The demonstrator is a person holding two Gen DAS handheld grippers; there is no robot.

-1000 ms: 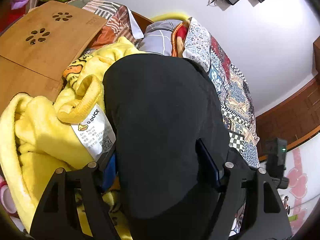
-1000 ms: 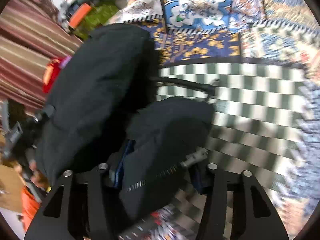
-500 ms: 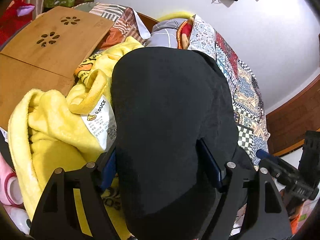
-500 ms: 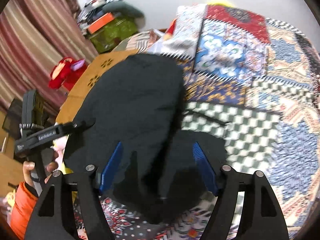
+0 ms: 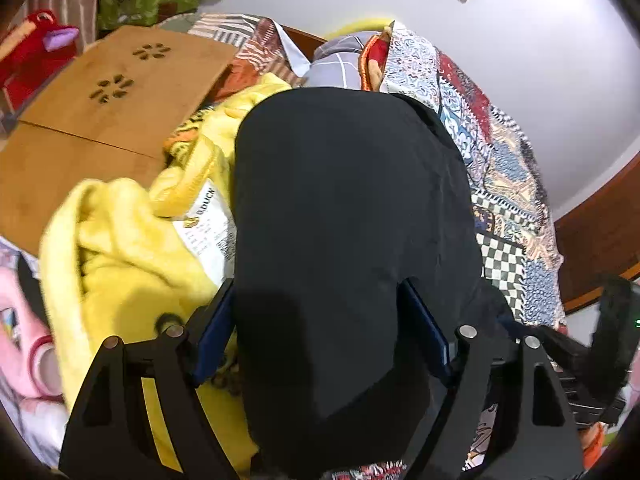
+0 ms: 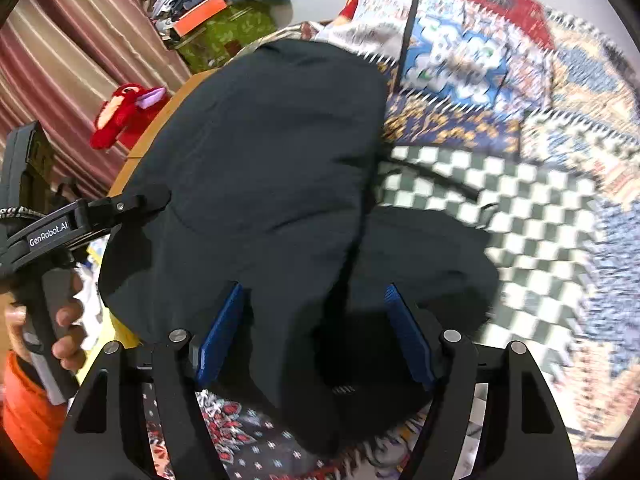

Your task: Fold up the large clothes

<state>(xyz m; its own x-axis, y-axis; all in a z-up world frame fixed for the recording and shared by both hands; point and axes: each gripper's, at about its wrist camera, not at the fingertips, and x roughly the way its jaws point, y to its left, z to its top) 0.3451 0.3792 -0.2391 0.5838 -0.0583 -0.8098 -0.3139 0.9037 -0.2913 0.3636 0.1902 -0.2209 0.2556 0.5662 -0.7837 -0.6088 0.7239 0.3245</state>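
A large black garment lies on the patterned bedspread and fills the middle of both views. My left gripper has its blue pads wide apart with black cloth between them. My right gripper also has its blue pads wide apart over bunched black cloth. A second black fold lies to the right on the checkered patch. The left gripper shows in the right wrist view, at the garment's left edge.
A yellow fleece blanket with a white label lies left of the garment. A wooden lap table stands beyond it. A red plush toy, a striped curtain and a green box are at the far left.
Both grippers have pulled back and risen a little. The right gripper, shut on bunched black cloth a second ago, has opened. The garment now lies spread flatter.
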